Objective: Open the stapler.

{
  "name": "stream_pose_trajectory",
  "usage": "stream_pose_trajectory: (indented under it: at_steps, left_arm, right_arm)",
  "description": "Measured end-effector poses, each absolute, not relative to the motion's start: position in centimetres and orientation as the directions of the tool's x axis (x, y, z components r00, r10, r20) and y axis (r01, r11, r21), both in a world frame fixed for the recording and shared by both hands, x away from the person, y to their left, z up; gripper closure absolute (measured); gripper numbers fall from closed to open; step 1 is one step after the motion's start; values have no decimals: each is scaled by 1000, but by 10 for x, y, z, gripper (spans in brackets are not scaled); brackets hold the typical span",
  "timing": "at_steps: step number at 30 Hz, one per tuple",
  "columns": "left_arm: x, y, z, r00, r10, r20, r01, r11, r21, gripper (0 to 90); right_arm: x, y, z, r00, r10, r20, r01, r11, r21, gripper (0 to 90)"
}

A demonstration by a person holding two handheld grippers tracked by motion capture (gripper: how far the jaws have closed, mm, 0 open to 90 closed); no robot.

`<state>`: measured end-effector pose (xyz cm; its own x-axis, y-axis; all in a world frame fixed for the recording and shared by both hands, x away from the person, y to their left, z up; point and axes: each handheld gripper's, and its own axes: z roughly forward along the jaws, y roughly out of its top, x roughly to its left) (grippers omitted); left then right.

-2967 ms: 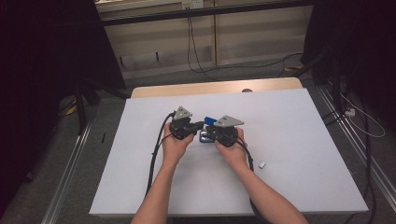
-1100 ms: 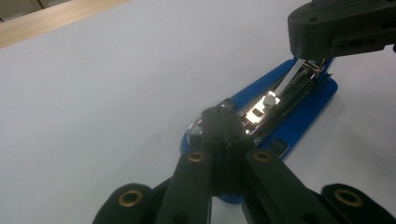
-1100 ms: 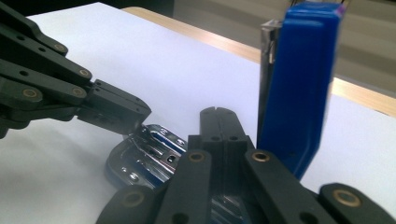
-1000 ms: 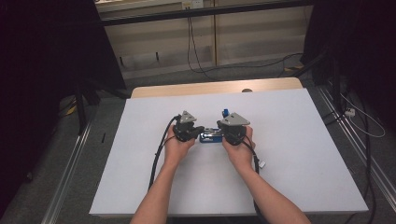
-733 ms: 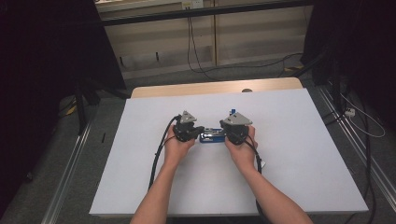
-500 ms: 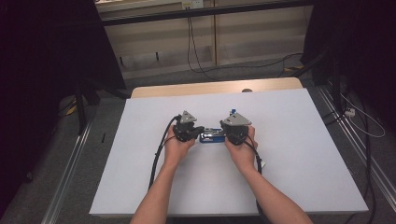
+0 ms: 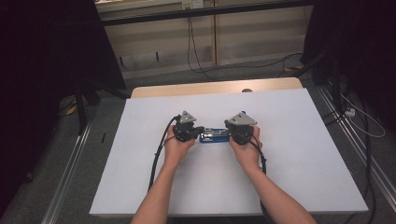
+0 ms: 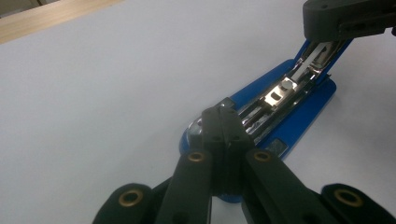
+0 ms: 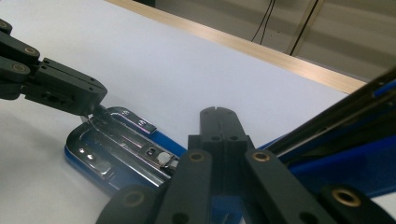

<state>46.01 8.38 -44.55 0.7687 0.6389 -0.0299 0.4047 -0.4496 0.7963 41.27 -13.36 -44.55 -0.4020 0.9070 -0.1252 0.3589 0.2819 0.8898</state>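
Stapler: the blue stapler [image 7: 215, 136] lies opened at mid-table between your hands, its metal channel [image 8: 280, 91] exposed.
Left gripper: your left gripper [image 8: 223, 122] is clenched, tips pressed on the stapler's left end.
Right gripper: your right gripper [image 9: 219, 122] is clenched at the right end, beside the raised blue arm [image 9: 345, 135].
Table: white table [image 7: 299, 154].

Blue stapler [image 7: 214, 136], opened, on table

stapler [image 7: 214, 136] lies mid counter [image 7: 299, 163], btwn my two grippers: left gripper [image 7: 194, 132] at its left end, right gripper [image 7: 235, 132] at its right end, its top part raised.
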Motion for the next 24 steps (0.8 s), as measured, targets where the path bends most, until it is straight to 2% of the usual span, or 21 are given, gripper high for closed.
stream_pose_trajectory:
  at_steps: [15, 24]
  left_arm:
    - [460, 84, -446, 766, 641, -49, 415, -435, 799, 900]
    - [459, 84, -447, 761, 646, -57, 419, -423, 803, 900]
  right_arm:
    - [413, -138, -447, -402, 904, -146, 368, 306, 878, 900]
    - [414, -165, -455, -362, 927, -93, 420, 252, 872, 900]
